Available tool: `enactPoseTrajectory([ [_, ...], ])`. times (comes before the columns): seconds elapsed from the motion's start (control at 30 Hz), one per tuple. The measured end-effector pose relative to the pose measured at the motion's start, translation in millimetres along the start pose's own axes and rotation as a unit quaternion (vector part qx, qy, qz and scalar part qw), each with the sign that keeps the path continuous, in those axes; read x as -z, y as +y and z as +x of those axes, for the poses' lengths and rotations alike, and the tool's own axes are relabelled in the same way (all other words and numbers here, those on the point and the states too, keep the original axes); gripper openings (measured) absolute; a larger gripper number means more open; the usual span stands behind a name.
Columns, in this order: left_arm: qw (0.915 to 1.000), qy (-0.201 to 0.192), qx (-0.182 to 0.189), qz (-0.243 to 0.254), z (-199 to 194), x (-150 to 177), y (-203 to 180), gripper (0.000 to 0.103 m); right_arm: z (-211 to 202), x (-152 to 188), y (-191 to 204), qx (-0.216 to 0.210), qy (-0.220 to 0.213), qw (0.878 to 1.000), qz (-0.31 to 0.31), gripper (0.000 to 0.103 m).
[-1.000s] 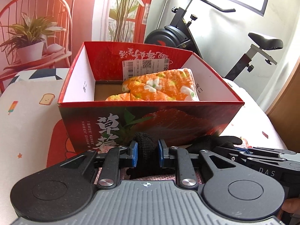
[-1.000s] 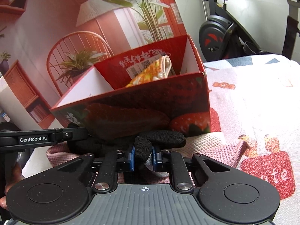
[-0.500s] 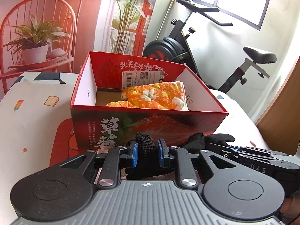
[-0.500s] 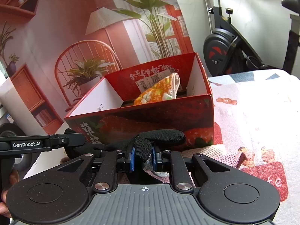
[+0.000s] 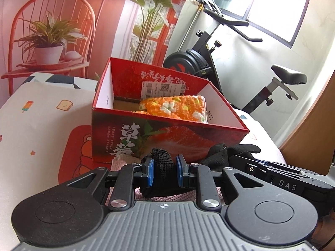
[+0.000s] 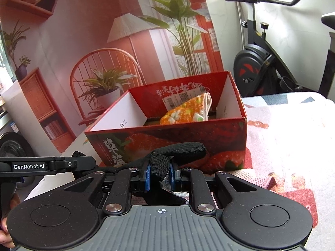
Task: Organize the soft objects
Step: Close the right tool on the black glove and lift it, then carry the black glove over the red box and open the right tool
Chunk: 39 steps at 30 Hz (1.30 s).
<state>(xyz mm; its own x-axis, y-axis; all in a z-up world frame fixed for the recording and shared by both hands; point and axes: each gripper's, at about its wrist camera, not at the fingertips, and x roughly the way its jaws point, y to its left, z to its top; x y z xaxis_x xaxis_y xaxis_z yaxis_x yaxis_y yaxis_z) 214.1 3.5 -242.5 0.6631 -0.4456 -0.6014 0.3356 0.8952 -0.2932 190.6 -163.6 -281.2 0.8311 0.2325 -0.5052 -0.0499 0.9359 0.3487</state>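
Observation:
A black knit glove [image 5: 162,163] hangs between my two grippers. My left gripper [image 5: 164,172] is shut on one end of it. My right gripper [image 6: 159,176] is shut on the other end, with a glove finger [image 6: 182,149] sticking out to the right. Both hold it in front of the red strawberry box [image 5: 167,133], which also shows in the right wrist view [image 6: 209,138]. A folded orange floral cloth [image 5: 175,108] lies inside the box at its right side, seen too in the right wrist view [image 6: 186,110]. A pink knit cloth [image 6: 251,177] lies on the table under the grippers.
The table has a cartoon-print cover [image 5: 41,115]. An exercise bike [image 5: 230,62] stands behind the table on the right. A backdrop with a printed chair and plants [image 6: 104,73] rises behind the box. The other gripper's body [image 5: 282,179] is close on my right.
Both grippers have risen and drawn back from the box with the glove held between them; the box looks smaller and lower, and more of its inside shows.

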Motion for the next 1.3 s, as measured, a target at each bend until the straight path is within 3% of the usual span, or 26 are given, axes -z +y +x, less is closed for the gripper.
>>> enactPoseTrajectory([
  [0.5,0.9981,-0.056,-0.014,0.022,-21,-32,-2,0.022,0,-32,21,-0.013,-0.029,0.999,-0.024,0.016],
  [0.9,0.9916,-0.121,-0.017,0.042,-26,-92,-9,0.023,16,-105,32,-0.026,-0.081,0.995,-0.055,0.016],
  [1.1,0.995,-0.099,-0.01,0.01,7,-121,0,0.023,51,-140,29,-0.011,-0.065,0.994,-0.089,0.016],
  [1.3,0.9995,-0.014,-0.027,0.014,63,-121,7,0.023,96,-130,4,0.008,-0.002,0.999,-0.054,0.016],
])
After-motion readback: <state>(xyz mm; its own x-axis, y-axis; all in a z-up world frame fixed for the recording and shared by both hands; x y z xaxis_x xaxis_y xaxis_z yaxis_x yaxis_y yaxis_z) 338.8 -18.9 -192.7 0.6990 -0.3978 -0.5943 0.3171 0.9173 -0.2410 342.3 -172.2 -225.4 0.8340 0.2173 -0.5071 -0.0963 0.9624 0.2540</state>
